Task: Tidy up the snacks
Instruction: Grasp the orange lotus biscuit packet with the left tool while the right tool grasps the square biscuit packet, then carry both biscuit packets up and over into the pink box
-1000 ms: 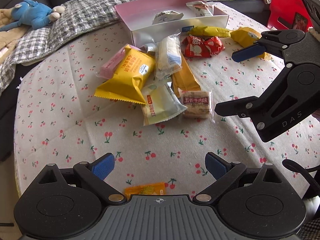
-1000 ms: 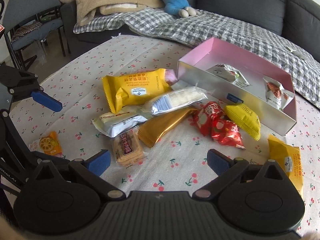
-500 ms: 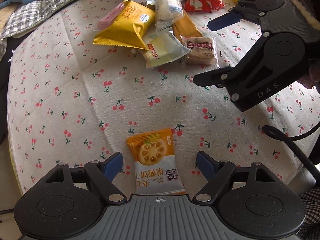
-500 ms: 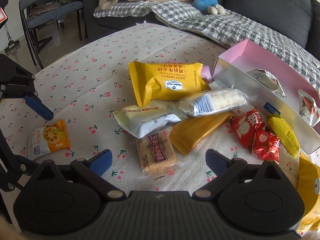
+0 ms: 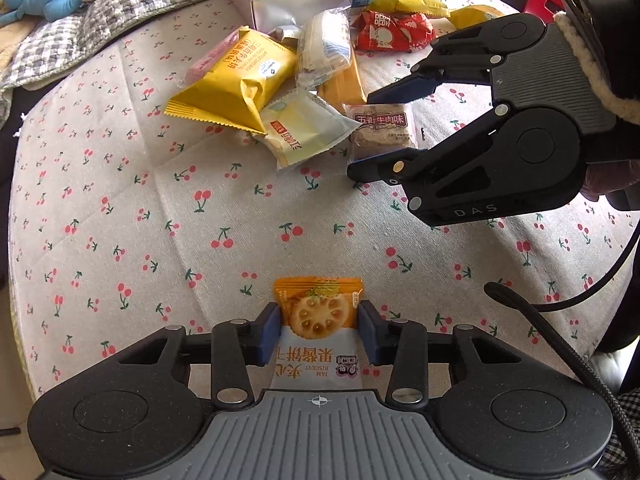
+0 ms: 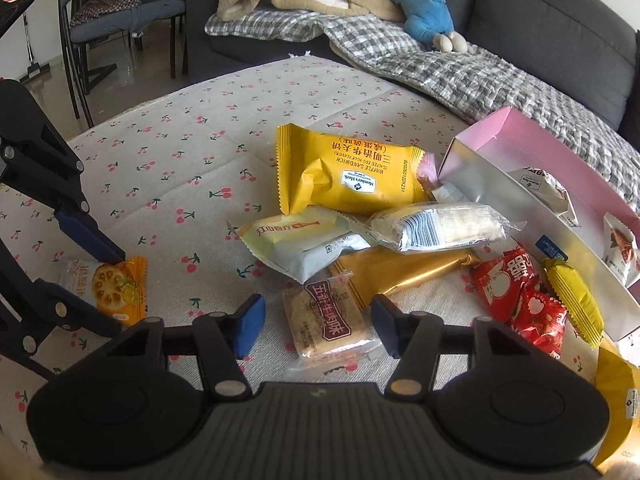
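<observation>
My left gripper [image 5: 319, 330] is shut on an orange jam biscuit packet [image 5: 316, 312] at the near edge of the table; it also shows in the right wrist view [image 6: 116, 290]. My right gripper [image 6: 318, 326] is open, its pads on either side of a clear-wrapped brown cracker packet [image 6: 326, 322], which also shows in the left wrist view [image 5: 382, 130]. A pile of snacks lies beyond: a big yellow waffle sandwich bag [image 6: 348, 174], a pale packet [image 6: 300, 238], a clear wafer pack [image 6: 436, 226], a gold packet [image 6: 404, 272], red packets [image 6: 516, 292]. A pink box [image 6: 532, 148] holds a few snacks.
The round table has a cherry-print cloth [image 5: 160, 220]. A checked blanket [image 6: 440, 64] and blue plush toy [image 6: 424, 0] lie on the dark sofa behind. Chairs [image 6: 120, 20] stand at the far left. Yellow packets [image 6: 572, 300] lie by the box.
My left gripper has closed on the jam biscuit packet. My right gripper has moved down and forward around the brown cracker packet, jaws narrowing.
</observation>
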Available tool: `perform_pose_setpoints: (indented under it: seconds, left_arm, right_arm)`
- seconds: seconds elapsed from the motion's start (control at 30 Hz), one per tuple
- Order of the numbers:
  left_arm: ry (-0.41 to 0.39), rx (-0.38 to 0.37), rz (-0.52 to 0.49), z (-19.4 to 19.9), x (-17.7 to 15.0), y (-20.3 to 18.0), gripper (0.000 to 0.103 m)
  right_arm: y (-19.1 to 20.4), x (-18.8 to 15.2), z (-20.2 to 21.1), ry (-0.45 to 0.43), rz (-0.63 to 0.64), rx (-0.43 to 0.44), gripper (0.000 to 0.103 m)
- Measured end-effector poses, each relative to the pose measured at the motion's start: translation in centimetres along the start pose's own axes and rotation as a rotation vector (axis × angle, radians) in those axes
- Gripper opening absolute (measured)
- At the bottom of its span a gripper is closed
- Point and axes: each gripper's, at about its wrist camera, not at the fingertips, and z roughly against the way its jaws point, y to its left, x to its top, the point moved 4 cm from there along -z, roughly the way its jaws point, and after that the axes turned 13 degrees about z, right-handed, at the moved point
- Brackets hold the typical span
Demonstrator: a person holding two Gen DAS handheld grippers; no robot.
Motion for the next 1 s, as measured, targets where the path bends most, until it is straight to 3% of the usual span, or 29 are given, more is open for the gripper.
perform_pose_setpoints:
  seconds: [0.03, 0.07, 1.0]
  left_arm:
    - [-0.008, 0.001, 0.001, 0.0, 0.1, -0.1, 0.039]
    - [-0.014, 0.001, 0.001, 0.0, 0.1, -0.2, 0.039]
    - [-0.139, -0.039, 0.046, 1.0, 4.9, -3.1, 0.037]
  right_arm:
    - [0.0, 0.0, 0.0, 0.007, 0.006, -0.001, 0.034]
    - [0.1, 0.0, 0.0, 0.012, 0.009, 0.001, 0.032]
    - [-4.3, -1.8, 3.4, 0.058, -0.125, -0.068, 0.032]
